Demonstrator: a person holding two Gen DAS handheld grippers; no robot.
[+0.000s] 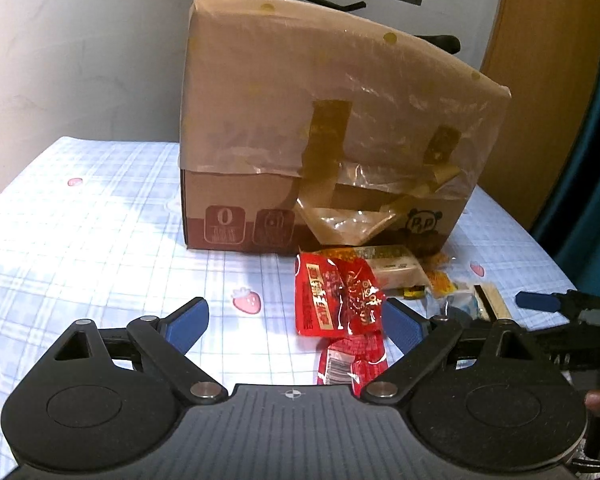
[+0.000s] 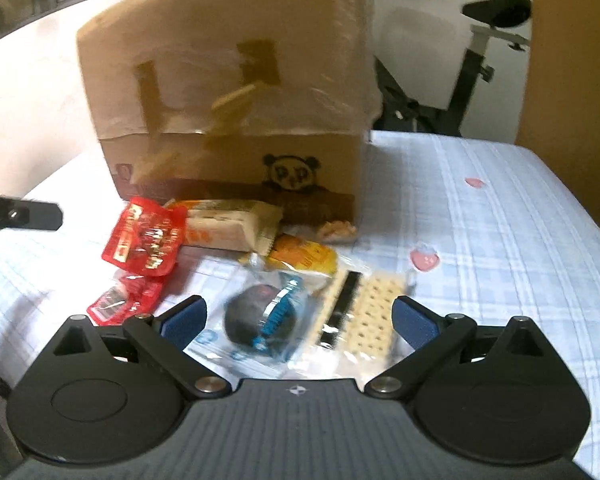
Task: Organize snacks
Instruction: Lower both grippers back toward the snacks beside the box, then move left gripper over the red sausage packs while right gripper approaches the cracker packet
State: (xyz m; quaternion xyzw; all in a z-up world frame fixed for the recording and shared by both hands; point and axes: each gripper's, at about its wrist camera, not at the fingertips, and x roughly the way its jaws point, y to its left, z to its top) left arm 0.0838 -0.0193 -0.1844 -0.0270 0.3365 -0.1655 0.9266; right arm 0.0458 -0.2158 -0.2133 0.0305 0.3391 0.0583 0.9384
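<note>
Standing upright, red snack packet [image 1: 337, 295] lengthwise vertical

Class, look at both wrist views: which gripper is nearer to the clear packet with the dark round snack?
Right. The right gripper is open with the dark round snack packet between its fingers. The left gripper sits further left, over the red packets.

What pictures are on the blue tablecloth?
Little pink strawberries on a pale blue checked tablecloth. The left wrist view shows them best.

Snacks [image 2: 284, 304] — right tool [image 2: 298, 320] agape
</note>
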